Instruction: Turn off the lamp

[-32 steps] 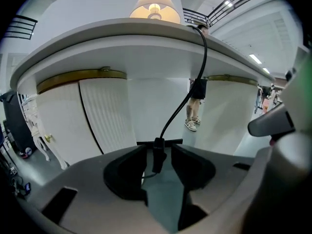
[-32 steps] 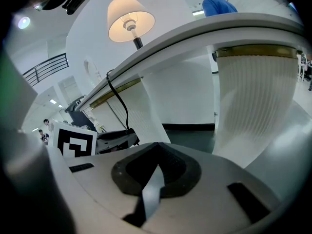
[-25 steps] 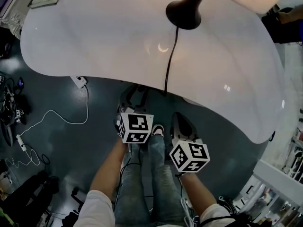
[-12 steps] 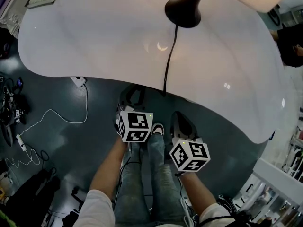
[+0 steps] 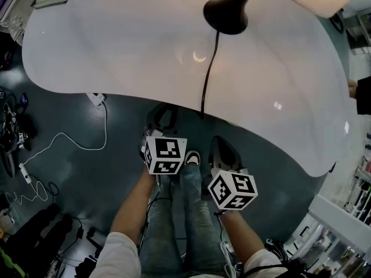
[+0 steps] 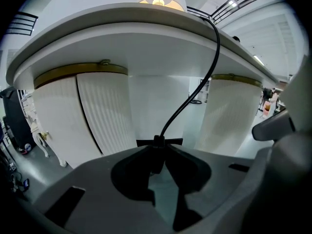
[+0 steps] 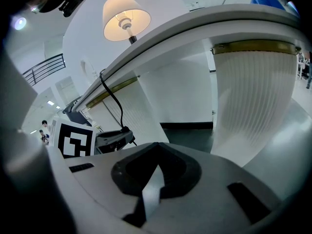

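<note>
Jaws, left gripper [image 6: 157,145], just closing on one cord [image 5: 209,68].

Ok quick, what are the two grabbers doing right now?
Left gripper: jaws have just been closing, now shut on the black lamp cord.
Right gripper: shut, nothing between its jaws.

You hold two marker-cubed tools: the left gripper [image 5: 165,117] and the right gripper [image 5: 223,149]. Ahead of their fingers [image 6: 129,179] are one curved white desk [image 5: 116,51], one lit dark-based lamp [image 5: 226,13] and one black cord [image 5: 207,68]. Beyond them are two fluted white pedestals [image 6: 83,116] [image 6: 229,111].
</note>
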`<state>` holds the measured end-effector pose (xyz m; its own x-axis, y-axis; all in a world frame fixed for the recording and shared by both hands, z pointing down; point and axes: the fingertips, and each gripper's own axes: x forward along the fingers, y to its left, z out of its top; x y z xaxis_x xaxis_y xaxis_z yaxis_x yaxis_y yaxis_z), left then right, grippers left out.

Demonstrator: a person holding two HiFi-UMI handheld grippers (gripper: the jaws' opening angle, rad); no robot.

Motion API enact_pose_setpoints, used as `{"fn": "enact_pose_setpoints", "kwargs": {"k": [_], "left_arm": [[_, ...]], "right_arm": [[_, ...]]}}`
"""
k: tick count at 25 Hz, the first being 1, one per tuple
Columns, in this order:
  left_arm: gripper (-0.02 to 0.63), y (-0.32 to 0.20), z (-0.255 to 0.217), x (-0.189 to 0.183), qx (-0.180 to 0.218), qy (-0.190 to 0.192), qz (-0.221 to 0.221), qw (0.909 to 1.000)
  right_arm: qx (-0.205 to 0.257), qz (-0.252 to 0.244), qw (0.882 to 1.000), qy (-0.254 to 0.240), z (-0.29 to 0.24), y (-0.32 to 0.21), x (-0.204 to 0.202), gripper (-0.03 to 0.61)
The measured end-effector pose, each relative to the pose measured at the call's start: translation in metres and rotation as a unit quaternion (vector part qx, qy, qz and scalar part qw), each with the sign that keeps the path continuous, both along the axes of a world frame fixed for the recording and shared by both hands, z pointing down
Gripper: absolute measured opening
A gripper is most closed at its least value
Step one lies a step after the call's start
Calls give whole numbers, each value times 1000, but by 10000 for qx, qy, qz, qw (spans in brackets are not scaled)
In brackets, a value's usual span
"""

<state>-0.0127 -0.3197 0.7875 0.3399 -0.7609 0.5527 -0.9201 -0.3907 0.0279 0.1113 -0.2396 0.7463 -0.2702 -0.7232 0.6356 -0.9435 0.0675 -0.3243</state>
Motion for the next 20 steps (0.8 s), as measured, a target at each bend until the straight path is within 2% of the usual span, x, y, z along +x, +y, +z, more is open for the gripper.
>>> {"fn": "enact_pose_setpoints", "kwargs": {"k": [20], "left_arm": [[78, 2, -1, -2, 37, 77, -7, 10000]], "right_arm": [[-29, -11, 10000, 1, 2, 1, -4, -2]]}}
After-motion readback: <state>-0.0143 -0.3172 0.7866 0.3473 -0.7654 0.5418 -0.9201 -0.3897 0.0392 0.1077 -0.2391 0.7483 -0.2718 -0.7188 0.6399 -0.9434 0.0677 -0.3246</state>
